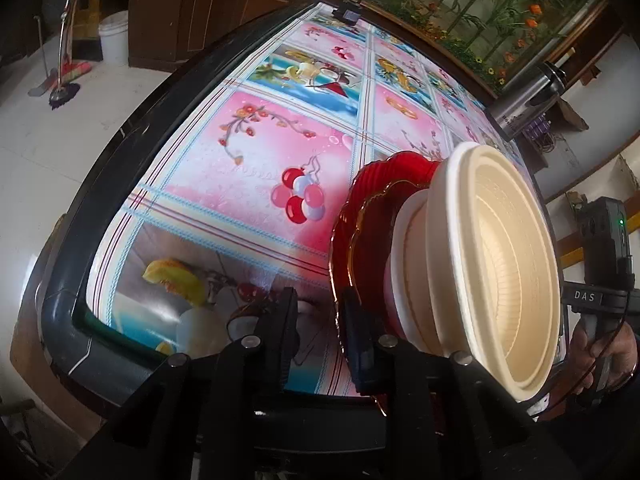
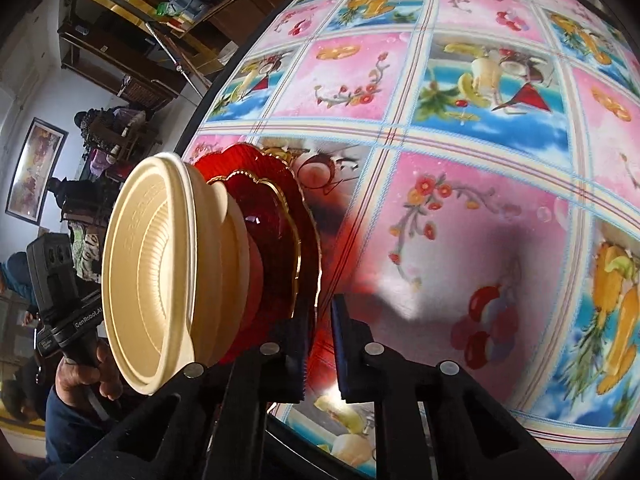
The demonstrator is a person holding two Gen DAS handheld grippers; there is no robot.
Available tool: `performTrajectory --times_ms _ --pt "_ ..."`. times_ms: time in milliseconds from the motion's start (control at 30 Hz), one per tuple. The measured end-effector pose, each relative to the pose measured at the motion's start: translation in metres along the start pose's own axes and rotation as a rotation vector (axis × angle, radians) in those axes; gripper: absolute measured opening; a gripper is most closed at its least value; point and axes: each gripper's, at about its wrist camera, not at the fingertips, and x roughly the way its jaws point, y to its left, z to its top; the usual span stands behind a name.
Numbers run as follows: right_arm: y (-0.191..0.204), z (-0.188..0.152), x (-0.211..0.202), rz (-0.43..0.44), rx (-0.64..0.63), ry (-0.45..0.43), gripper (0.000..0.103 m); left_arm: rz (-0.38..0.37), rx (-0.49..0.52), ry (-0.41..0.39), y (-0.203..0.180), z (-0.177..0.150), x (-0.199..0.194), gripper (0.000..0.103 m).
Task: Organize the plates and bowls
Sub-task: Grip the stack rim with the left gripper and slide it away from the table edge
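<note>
**Left wrist view.** Lower centre: my left gripper (image 1: pixel 320 308), fingers a little apart. The scalloped rim of the larger red plate (image 1: pixel 360 184) lies just inside the right-hand finger, and bare cloth shows between that rim and the other finger, so nothing is pinched. On this plate sits a smaller red plate (image 1: pixel 360 240) with a gilt rim. That plate carries a white bowl (image 1: pixel 404 264), which carries a wide cream bowl (image 1: pixel 500 256). The cream bowl holds only ribbed inner rings. I cannot tell whether the stack rests on the counter (image 1: pixel 248 184) or hangs just above it. Everything left of the stack is open patterned cloth, out to the counter's dark raised edge along the left and bottom of the frame. At the right edge a hand (image 1: pixel 600 356) holds the right gripper, whose body reads "DAS". Upper right, a steel flask (image 1: pixel 528 100) stands at the far edge of the counter; its print is unreadable. Upper left, on the floor, are a mop (image 1: pixel 64 92) and a white bucket (image 1: pixel 114 38).

**Right wrist view.** Lower centre: my right gripper (image 2: pixel 320 316), fingers closed on the near rim of the larger red plate (image 2: pixel 308 216). The stack fills the left of the frame, cream bowl (image 2: pixel 148 264) outermost. The cloth to the right of the stack is unoccupied. At lower left a hand (image 2: pixel 80 372) holds the left gripper, whose body is marked "GenRobo", the remaining letters cut off.
</note>
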Motion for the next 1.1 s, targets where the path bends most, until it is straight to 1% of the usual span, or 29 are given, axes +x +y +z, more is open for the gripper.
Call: performTrajectory --times_ms 33,67,133,200,333,467,667,900,1100 --pt "0.0 -0.001 -0.001 0.002 0.001 0.001 0.009 -0.008 0.002 0.0 0.0 0.001 0.001 0.016" --pt "0.0 -0.001 -0.001 0.006 0.002 0.0 0.008 -0.016 0.004 -0.001 -0.001 0.001 0.001 0.014" --pt "0.0 -0.001 -0.002 0.015 0.01 0.0 0.006 -0.025 0.023 -0.002 -0.004 0.002 0.003 0.006" --pt "0.0 -0.001 -0.003 0.018 0.01 0.0 0.006 -0.014 0.052 -0.001 -0.01 0.003 0.004 0.006" --pt "-0.004 -0.003 -0.008 0.014 0.015 -0.012 0.006 -0.022 0.064 0.01 -0.017 0.006 0.008 0.006" --pt "-0.014 -0.002 -0.016 0.008 0.044 -0.032 0.006 -0.028 0.102 0.017 -0.037 0.012 0.013 0.004" --pt "-0.044 -0.011 -0.042 -0.01 0.113 -0.085 0.006 -0.058 0.164 0.038 -0.078 0.027 0.034 0.004" --pt "-0.09 -0.021 -0.078 -0.068 0.205 -0.155 0.006 -0.078 0.238 0.076 -0.141 0.043 0.074 0.004" --pt "-0.127 -0.024 -0.1 -0.12 0.255 -0.191 0.006 -0.075 0.253 0.096 -0.175 0.056 0.101 0.004"
